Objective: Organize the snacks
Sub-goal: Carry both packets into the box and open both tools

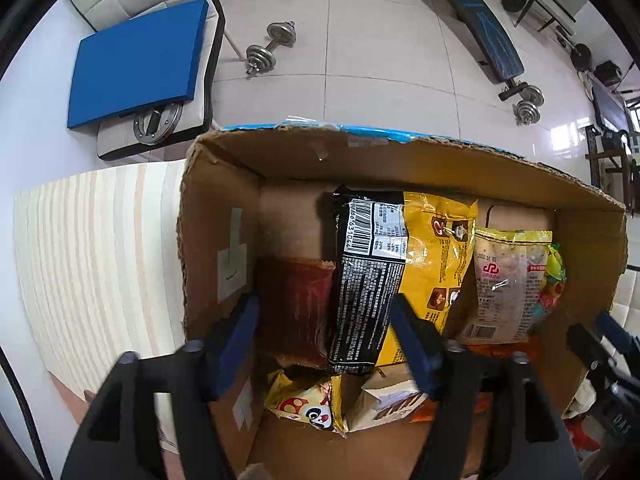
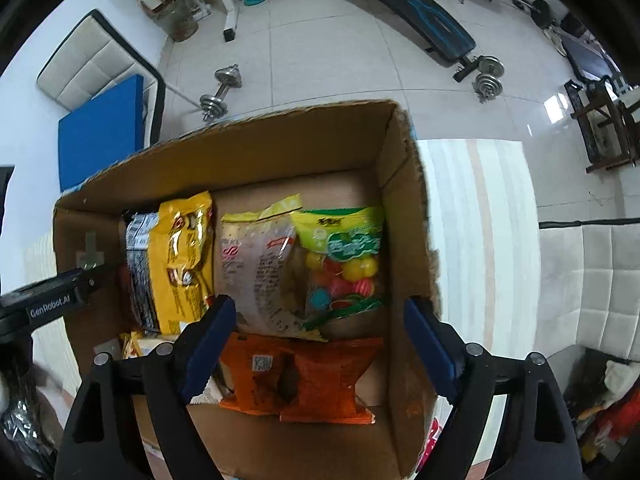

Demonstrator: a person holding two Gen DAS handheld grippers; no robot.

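Observation:
A cardboard box [image 1: 360, 136] holds several snack packets. In the left wrist view a black packet [image 1: 364, 280], a yellow packet [image 1: 436, 256] and a clear printed packet [image 1: 504, 280] lie side by side, with a dark red packet [image 1: 296, 304] to their left. My left gripper [image 1: 326, 340] hangs open above the box's left part, its pads apart over the red and black packets. In the right wrist view my right gripper [image 2: 320, 344] is open over an orange packet [image 2: 304, 376]. Beyond that lies a green bag of coloured candy balls [image 2: 344, 264]. Neither gripper holds anything.
The box [image 2: 240, 128] stands on a striped surface [image 1: 100, 260]. A blue pad [image 1: 136, 64] lies on a white chair behind it. Dumbbells [image 1: 272, 46] and a dark bench [image 1: 480, 20] are on the tiled floor. A white padded seat [image 2: 580, 280] is to the right.

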